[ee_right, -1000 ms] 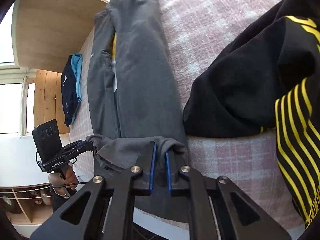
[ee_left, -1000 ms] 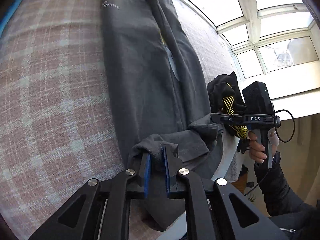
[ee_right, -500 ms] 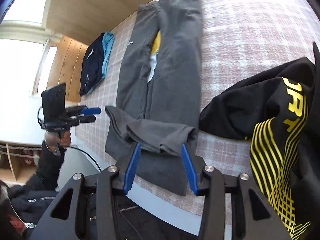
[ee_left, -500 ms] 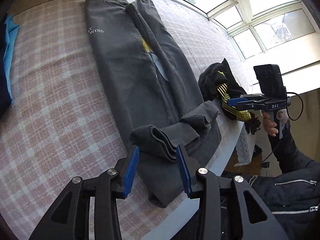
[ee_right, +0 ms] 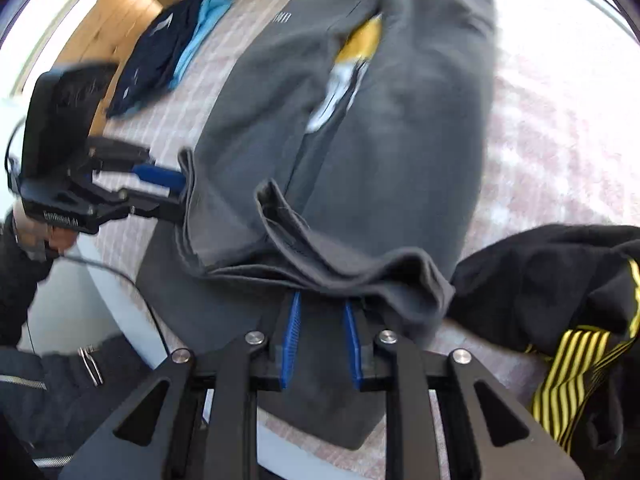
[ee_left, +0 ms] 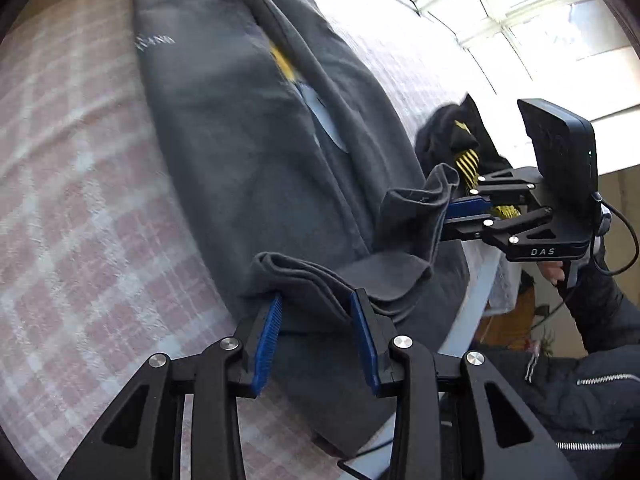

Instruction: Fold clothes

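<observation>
Grey sweatpants (ee_left: 248, 152) lie lengthwise on a bench covered with a pink plaid cloth (ee_left: 72, 208), waistband at the far end and leg hems at the near edge, where they are bunched into a thick roll. The left gripper (ee_left: 316, 312) has its blue fingers (ee_left: 266, 344) partly apart, straddling the left end of that hem roll; the cloth sits between them, and I cannot tell for sure that the pads press on it. The right gripper (ee_right: 320, 332) is closing, its fingers narrow, with the right hem's edge draped just over the tips. In the left wrist view its pads look pinched on a raised corner of the hem. The step in hand seems to be taking both hems for the lengthwise fold. Next, both grips need to be firm on all layers, then carried together toward the far waistband, clear of the black and yellow garment (ee_right: 560, 280) lying at the right. A folded navy and blue garment (ee_right: 168, 44) lies far left.
</observation>
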Available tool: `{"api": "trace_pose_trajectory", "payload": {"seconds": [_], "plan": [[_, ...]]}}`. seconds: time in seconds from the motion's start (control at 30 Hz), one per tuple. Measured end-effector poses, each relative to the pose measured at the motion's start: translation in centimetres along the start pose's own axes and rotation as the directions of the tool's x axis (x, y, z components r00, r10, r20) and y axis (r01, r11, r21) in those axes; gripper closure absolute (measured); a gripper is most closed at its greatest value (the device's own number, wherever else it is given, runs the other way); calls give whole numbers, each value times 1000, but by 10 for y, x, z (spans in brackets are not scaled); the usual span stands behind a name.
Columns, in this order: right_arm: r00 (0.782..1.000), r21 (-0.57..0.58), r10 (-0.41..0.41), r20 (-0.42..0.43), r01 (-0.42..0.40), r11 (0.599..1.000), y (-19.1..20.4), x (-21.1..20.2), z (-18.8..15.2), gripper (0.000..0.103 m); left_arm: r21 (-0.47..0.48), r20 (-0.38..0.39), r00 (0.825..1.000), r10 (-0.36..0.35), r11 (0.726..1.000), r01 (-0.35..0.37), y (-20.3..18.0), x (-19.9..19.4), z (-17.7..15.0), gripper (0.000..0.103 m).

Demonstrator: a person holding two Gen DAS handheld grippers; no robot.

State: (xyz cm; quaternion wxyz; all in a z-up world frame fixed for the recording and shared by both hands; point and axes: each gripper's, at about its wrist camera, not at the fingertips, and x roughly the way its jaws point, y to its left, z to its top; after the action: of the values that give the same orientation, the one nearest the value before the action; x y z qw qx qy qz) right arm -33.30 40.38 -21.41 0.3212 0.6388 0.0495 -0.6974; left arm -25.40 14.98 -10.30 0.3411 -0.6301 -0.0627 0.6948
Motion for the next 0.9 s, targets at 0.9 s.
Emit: {"api": "trace_pose_trajectory", "payload": {"seconds": [0.9], "plan": [[995, -86, 99, -25, -100, 991, 8, 5, 4, 80, 364, -127, 992, 20, 931, 28, -51, 32, -5, 64]]}}
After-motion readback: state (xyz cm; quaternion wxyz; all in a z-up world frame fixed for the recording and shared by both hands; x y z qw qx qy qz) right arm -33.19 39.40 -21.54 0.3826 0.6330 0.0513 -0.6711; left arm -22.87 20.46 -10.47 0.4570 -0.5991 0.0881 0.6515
